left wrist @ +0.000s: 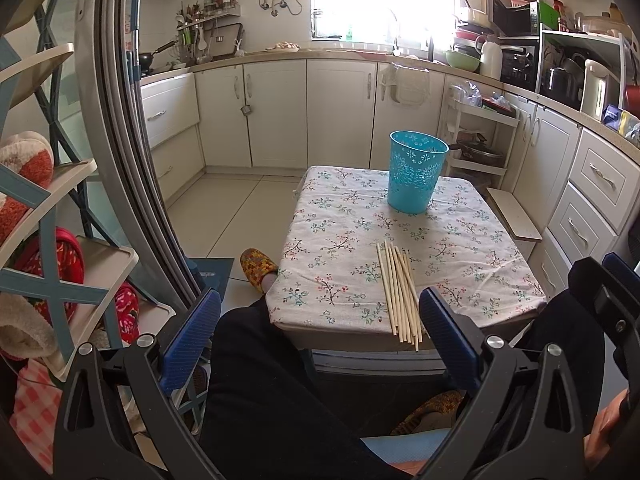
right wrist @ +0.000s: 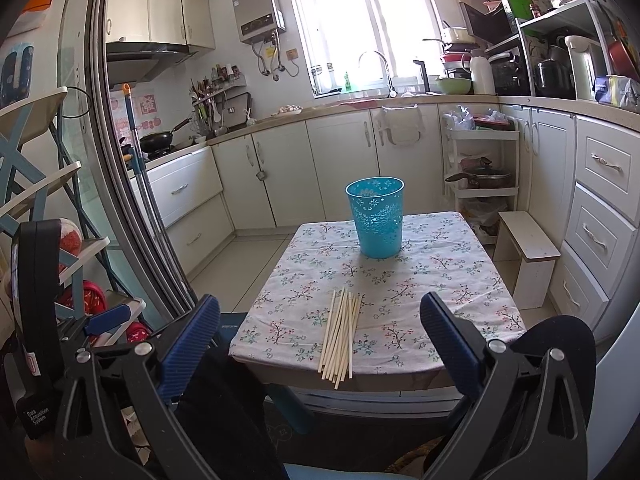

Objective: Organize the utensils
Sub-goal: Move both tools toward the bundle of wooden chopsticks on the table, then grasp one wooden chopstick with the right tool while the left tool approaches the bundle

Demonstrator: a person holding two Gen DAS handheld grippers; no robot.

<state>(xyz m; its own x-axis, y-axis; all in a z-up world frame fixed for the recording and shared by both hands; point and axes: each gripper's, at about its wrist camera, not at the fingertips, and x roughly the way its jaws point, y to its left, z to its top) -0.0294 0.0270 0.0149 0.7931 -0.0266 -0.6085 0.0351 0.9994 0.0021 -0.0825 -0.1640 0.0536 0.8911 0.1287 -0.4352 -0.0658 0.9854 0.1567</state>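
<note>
Left wrist view, a small kitchen: the left gripper (left wrist: 320, 344) hangs over the person's lap with its blue fingers spread wide and nothing between them, short of the near edge of the cloth-covered table (left wrist: 472, 248). In the right wrist view the right gripper (right wrist: 320, 336) is likewise released and empty, pulled back from the same edge. The bundle of chopsticks (left wrist: 398, 292) lies flat on the cloth just ahead, its near ends poking past the table edge toward the person and its long axis running away toward the far side, fanned only slightly. It sits just inside the left gripper's right finger, but almost centred between the right gripper's fingers, so the right looks better lined up for a reach. Beyond stands the turquoise holder (left wrist: 416, 172), upright, mouth open, well apart from the sticks.
</note>
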